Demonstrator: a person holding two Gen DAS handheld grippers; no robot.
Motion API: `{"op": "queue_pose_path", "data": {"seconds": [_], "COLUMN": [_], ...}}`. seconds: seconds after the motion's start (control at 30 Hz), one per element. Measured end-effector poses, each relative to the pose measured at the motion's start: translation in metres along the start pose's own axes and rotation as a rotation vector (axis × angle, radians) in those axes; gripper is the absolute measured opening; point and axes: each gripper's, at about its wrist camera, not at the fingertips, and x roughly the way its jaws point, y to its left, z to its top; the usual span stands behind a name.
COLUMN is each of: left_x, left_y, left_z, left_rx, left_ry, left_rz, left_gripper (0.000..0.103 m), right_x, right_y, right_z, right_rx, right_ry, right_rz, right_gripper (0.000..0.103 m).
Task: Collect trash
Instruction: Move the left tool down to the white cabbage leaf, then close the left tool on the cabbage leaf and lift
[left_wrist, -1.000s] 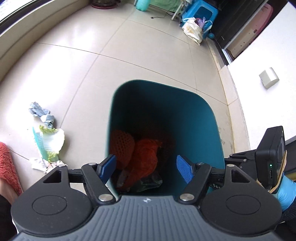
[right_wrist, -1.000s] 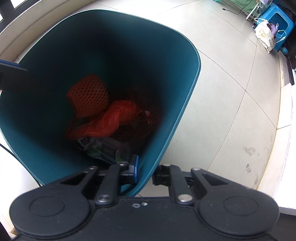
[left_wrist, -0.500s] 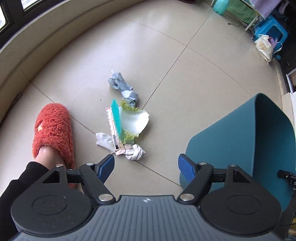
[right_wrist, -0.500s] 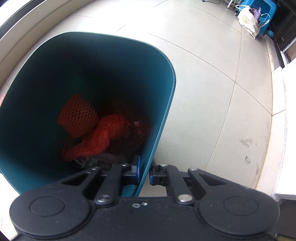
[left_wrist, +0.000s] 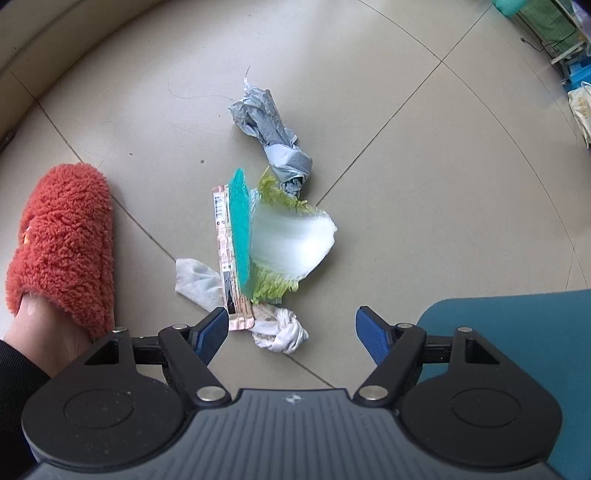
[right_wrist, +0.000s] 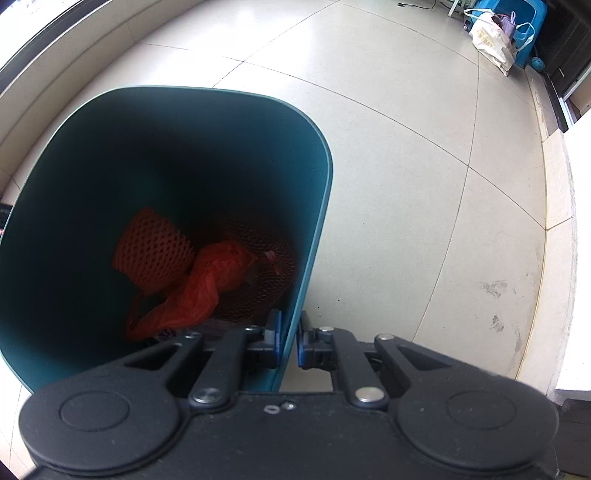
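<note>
Hovering with jaws spread wide, the left gripper (left_wrist: 291, 334) hangs over a white tissue wad (left_wrist: 282, 330) at the near end of the floor trash; centre on it before squeezing. The right gripper (right_wrist: 290, 341) pinches the bin (right_wrist: 314, 206) wall, steadying it nearby.

Left tongs (left_wrist: 291, 332) from above bin (left_wrist: 517, 332) down to floor litter (left_wrist: 273, 236).

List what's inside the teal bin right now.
In the bin: an orange foam net sleeve, a crumpled red plastic bag and dark mesh netting. Whatever lies beneath them, and the bin's near corner behind the right gripper, is hidden.
</note>
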Motion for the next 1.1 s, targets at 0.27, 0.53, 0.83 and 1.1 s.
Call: {"op": "queue_pose_path", "data": {"seconds": [0.27,0.53,0.83,1.1], "left_x": [0.063,0.086,0.131,0.141], "left_y": [-0.011,-0.075,-0.057,-0.047], "left_z": [0.032,0.025,0.049,0.052], "left_rx": [0.03,0.197,0.145,0.162], "left_ry": [0.033,-0.002,0.047,0.026], "left_rz": [0.073,0.146,0.229,0.241], "left_gripper": [0.075,0.076,0.075,0.067], "right_x": [0.009,0.022,0.028,0.032], "right_y": [-0.003,-0.014,-0.01,-0.012], "right_z": [0.0,0.004,0.006,0.01], "right_rx": [-0.01,0.016,0.012,0.022], "right_ry": [0.028,0.057,0.089,0.097], "right_rz": [0.024,0.054,0.046,0.053], "right_gripper": [0.008,0.009,0.009,0.008]}}
